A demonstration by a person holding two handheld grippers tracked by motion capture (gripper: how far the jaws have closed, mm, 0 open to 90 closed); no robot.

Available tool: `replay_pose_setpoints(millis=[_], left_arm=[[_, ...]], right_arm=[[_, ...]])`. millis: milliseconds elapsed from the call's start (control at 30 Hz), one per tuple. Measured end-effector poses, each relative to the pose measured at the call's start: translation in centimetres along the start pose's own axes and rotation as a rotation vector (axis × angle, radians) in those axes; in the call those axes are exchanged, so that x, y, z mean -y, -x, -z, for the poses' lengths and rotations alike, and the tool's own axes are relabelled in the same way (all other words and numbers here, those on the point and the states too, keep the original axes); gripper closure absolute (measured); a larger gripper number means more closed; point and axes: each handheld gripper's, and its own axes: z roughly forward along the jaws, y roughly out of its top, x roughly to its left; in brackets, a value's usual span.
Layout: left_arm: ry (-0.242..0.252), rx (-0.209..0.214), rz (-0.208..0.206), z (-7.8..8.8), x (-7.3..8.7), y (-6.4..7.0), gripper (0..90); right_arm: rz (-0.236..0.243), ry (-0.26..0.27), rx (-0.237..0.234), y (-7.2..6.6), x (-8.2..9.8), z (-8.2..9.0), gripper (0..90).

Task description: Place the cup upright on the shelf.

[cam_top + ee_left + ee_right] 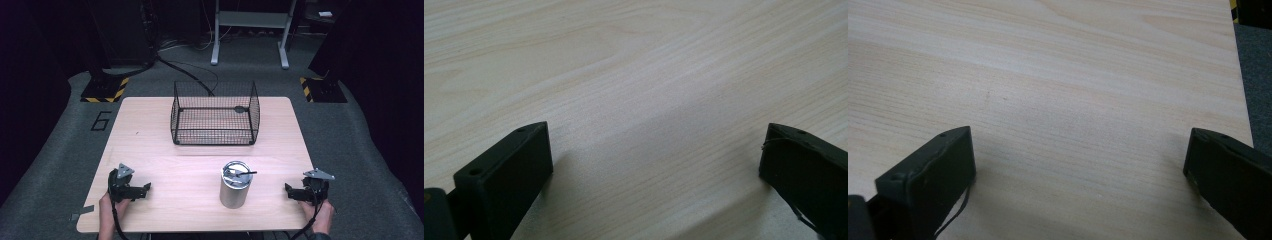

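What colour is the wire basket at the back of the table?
Black. The wire basket shows best in the high view, its dark mesh standing on the pale wood table.

The left black two-jaw gripper (146, 188) rests low at the near left corner of the pale wooden table (165, 165), jaws spread wide. The right black two-jaw gripper (287, 189) rests at that table's near right corner, jaws equally wide, both empty.

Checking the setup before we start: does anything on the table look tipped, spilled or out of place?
Nothing stands out. The metal canister stands upright on the table, the wire basket sits square behind it, and the left gripper and right gripper rest open at either side.
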Motion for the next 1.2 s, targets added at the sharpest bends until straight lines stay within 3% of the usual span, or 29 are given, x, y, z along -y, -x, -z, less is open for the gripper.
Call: replay_pose_setpoints(millis=[400, 767, 1100, 1200], left_arm=[[0.001, -0.003, 0.005, -0.1, -0.1, -0.1, 0.2], [0.006, -0.003, 0.009, -0.1, -0.1, -0.1, 0.2], [0.004, -0.002, 0.005, -0.1, -0.1, -0.1, 0.2], [0.004, -0.002, 0.006, -0.1, -0.1, -0.1, 0.2]], right_arm=[[-0.001, -0.002, -0.002, 0.0, 0.0, 0.0, 0.0], [0.016, -0.001, -0.037, -0.3, -0.4, 0.6, 0.0], [0.072, 0.075, -0.106, -2.8, -2.1, 3.8, 0.0], [0.083, 0.076, -0.12, -3.4, -2.4, 4.3, 0.0]])
